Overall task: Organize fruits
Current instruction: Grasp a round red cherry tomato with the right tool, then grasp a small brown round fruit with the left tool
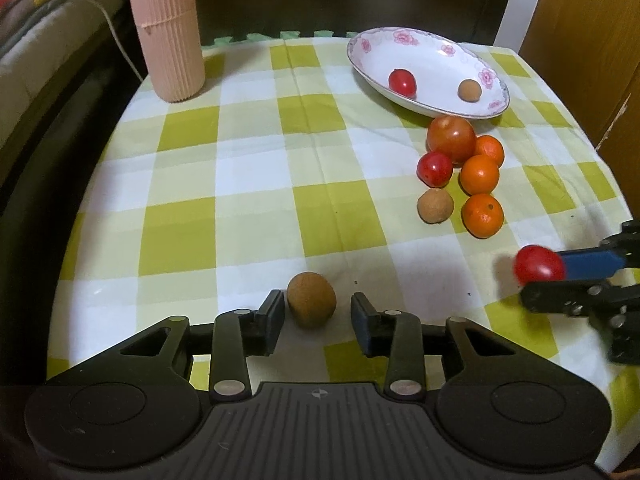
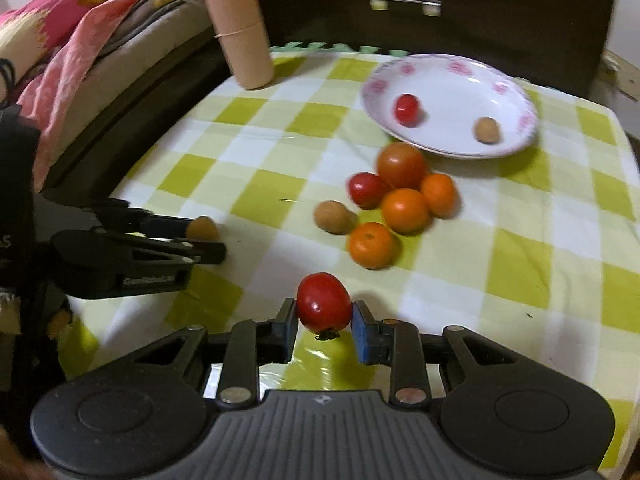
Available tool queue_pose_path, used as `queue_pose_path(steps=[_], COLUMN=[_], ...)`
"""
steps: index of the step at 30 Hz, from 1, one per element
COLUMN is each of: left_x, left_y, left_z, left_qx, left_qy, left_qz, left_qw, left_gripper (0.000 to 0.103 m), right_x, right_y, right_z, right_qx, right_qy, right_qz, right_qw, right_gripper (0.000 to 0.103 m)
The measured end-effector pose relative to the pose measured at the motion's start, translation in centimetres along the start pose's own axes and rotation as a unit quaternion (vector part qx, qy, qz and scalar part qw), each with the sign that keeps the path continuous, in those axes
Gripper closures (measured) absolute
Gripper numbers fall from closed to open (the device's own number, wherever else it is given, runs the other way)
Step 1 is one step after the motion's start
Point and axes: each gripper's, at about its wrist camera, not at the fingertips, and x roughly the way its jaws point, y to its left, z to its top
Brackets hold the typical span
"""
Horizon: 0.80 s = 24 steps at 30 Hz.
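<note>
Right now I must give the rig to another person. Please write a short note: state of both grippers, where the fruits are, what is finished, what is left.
Left gripper: open around a brown longan on the tablecloth, fingers not closed on it.
Right gripper: shut on a red cherry tomato.
Done: the plate holds one cherry tomato and one longan.
Left: the loose pile in front of the plate, namely a large tomato, a small red tomato, three oranges and one more longan, plus the two fruits at the grippers.
</note>
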Motion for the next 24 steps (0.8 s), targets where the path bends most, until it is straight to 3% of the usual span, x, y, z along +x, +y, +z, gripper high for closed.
queue_pose_path(steps=[4, 7, 19, 24], left_x=[0.2, 0.2, -0.5, -0.3], left_y=[-0.6, -1.0, -3.4, -3.3], left_z=[-0.1, -0.1, -1.4, -1.3], left_qx=[0.017, 0.024, 0.068, 0.063], left_qy=[-0.005, -0.008, -0.006, -0.003], left_qz=[0.016, 0.015, 0.005, 0.001], left_qw=[0.9997, 0.9996, 0.9977, 0.998], left_gripper=[0.06, 0.07, 0.07, 0.066], right_x=[0.3, 0.4, 0.3, 0.9], right_y=[-0.4, -0.6, -1.5, -1.2], right_z=[-0.5, -0.7, -2.1, -2.3], right_qx=[0.003, -0.002, 0.003, -0.006], right_qy=[0.003, 0.0, 0.009, 0.014], right_qz=[-0.014, -0.028, -0.036, -0.041], right_qw=[1.0, 1.0, 0.999, 0.999], right_gripper=[0.075, 0.075, 0.075, 0.075])
